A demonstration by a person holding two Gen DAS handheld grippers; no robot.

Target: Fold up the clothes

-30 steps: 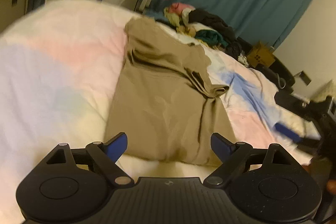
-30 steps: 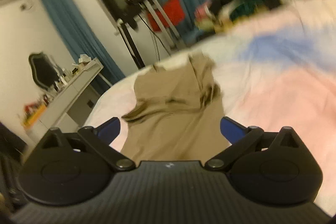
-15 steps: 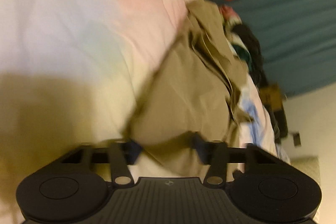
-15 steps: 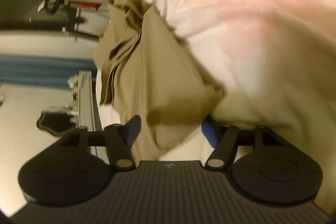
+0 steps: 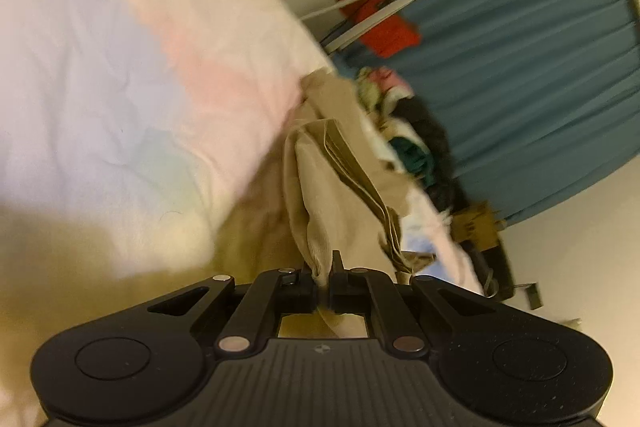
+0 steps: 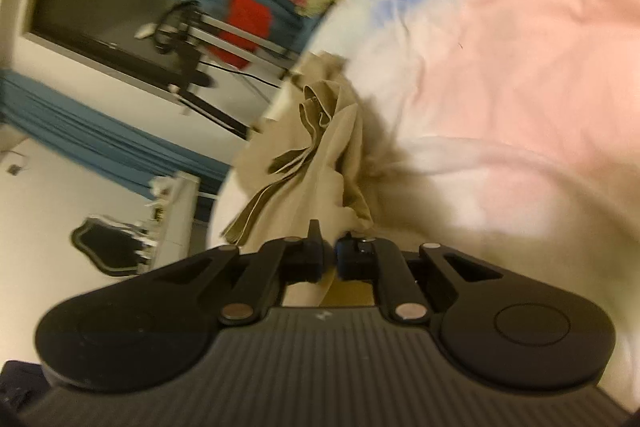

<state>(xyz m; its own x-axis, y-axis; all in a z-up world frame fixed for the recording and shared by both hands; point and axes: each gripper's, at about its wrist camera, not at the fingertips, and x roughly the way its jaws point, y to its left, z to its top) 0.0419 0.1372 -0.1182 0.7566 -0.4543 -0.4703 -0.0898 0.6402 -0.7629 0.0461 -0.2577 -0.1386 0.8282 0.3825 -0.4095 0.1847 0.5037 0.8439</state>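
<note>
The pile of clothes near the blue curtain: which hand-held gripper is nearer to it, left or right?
Cannot tell. Both the left hand-held gripper and the right hand-held gripper are clamped on the beige garment, with the pile of clothes beyond its far end.

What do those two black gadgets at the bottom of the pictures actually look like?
The left gripper and right gripper look alike: matt black, a ribbed body, a round disc on each side, hinged link arms with silver pivot pins. No cables, hands or sleeves show.
</note>
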